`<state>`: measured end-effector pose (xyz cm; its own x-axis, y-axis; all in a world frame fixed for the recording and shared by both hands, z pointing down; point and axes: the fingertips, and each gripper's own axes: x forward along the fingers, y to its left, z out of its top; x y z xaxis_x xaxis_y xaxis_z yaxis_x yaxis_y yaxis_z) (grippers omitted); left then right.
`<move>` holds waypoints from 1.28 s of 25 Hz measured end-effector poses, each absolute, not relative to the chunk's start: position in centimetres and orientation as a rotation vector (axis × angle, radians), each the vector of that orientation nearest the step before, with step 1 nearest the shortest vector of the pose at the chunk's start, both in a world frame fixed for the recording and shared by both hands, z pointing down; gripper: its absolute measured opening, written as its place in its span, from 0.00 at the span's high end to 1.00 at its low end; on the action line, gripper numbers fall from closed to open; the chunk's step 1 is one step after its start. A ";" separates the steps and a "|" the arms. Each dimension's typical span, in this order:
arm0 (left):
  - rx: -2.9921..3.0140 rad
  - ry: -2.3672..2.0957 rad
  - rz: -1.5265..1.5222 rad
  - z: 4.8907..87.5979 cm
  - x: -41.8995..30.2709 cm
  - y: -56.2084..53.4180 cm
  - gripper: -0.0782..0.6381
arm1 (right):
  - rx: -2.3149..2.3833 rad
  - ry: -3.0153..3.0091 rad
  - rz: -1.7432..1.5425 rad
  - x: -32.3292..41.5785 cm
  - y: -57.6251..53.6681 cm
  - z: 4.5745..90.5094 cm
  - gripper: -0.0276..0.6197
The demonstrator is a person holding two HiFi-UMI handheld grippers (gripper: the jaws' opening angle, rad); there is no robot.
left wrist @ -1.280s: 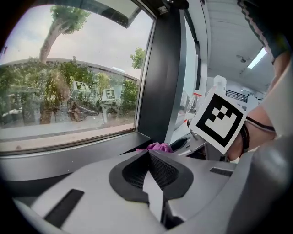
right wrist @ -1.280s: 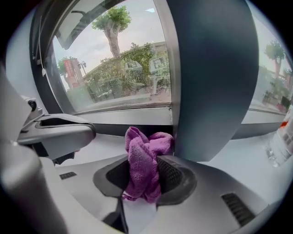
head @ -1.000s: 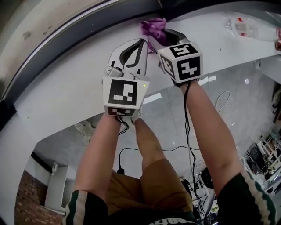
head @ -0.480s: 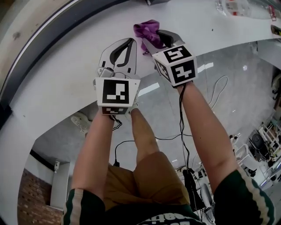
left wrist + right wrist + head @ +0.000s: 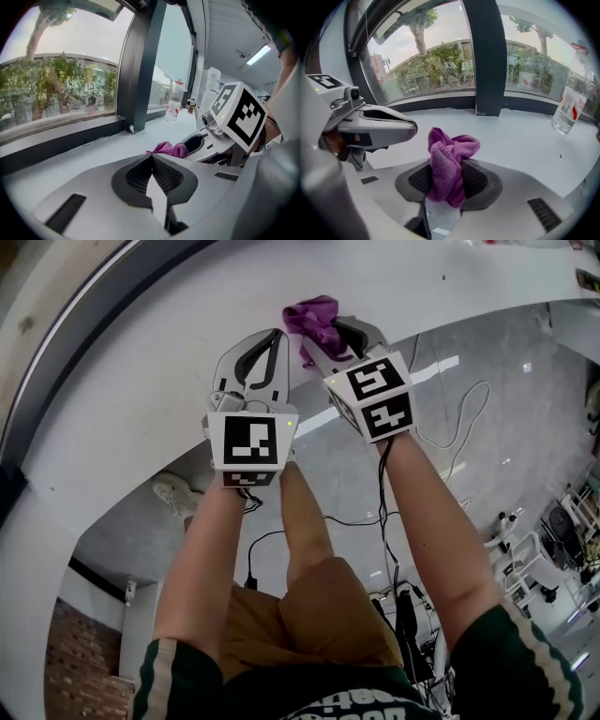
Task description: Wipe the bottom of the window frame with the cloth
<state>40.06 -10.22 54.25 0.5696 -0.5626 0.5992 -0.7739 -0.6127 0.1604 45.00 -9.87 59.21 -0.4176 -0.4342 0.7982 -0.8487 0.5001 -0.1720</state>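
My left tongs [image 5: 267, 338] sit shut and empty over the white sill [image 5: 141, 418]. My right tongs [image 5: 323, 334] clamp the bunched purple cloth [image 5: 314, 317] - well apart from the dark window frame [image 5: 94, 338]. Wiping, I judge, not yet begun.

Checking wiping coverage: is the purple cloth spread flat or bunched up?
Bunched up. The purple cloth stands as a crumpled wad, pinched in the shut right claw; no flat layer shows.

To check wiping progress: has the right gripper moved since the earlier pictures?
Yes. The right gripper and cloth have pulled back from the dark window frame, toward the person.
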 end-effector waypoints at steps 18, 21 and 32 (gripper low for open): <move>2.343 -1.084 0.691 54.3 39.0 -6.7 0.88 | 1.053 -1.976 0.765 45.6 -4.1 59.5 0.71; 2.353 -1.079 0.681 53.7 38.3 -6.1 0.88 | 1.062 -1.952 0.742 44.9 -4.2 59.4 0.71; 2.288 -1.178 0.676 53.0 30.3 -4.4 0.88 | 1.029 -1.919 0.730 40.5 -2.9 59.5 0.71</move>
